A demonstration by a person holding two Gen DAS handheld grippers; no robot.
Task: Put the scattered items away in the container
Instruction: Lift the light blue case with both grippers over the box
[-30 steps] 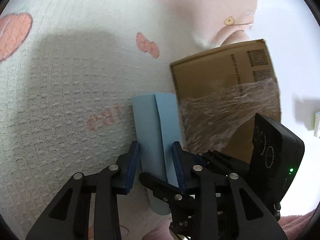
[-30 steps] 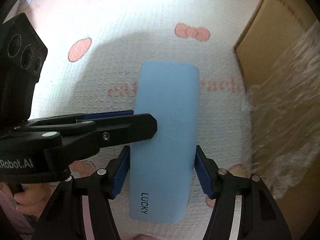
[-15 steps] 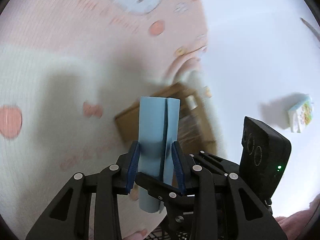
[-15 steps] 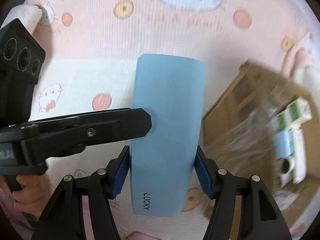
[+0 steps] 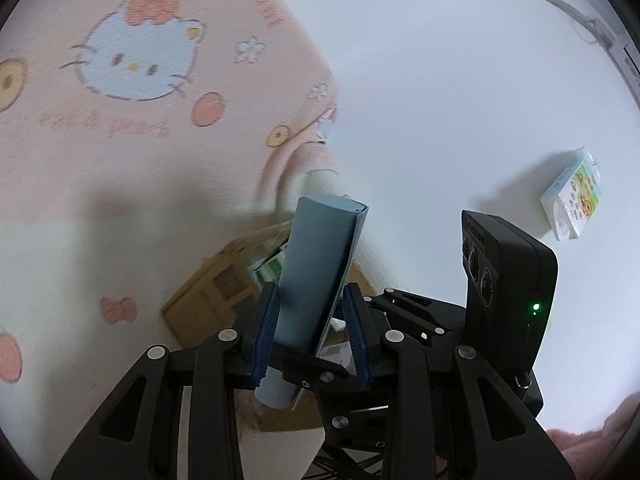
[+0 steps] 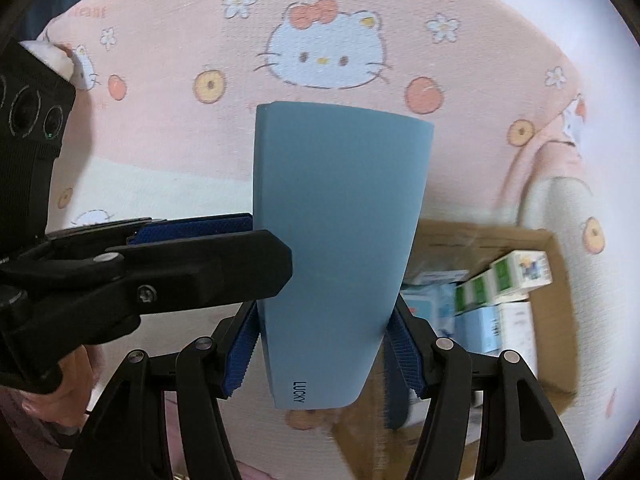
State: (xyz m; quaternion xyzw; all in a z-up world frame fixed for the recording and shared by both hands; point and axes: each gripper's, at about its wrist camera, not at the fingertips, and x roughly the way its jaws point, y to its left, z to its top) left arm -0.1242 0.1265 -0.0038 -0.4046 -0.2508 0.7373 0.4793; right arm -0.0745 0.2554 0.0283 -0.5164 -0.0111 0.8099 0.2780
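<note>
Together, both claws (image 5: pixel 312 328) (image 6: pixel 322 354) clamped on the blue case (image 6: pixel 340 240).

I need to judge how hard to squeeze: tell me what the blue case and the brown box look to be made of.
Blue case: apparently smooth, matte plastic or faux leather; even colour, rounded corners, printed "LUCKY", a hinge-like edge in the left wrist view. Brown box: corrugated cardboard, by its dull brown flaps and printed barcode labels; a clear film seems to cover one side.

A cardboard box (image 6: pixel 556 264) lies on the pink cartoon-cat blanket (image 6: pixel 168 128).
</note>
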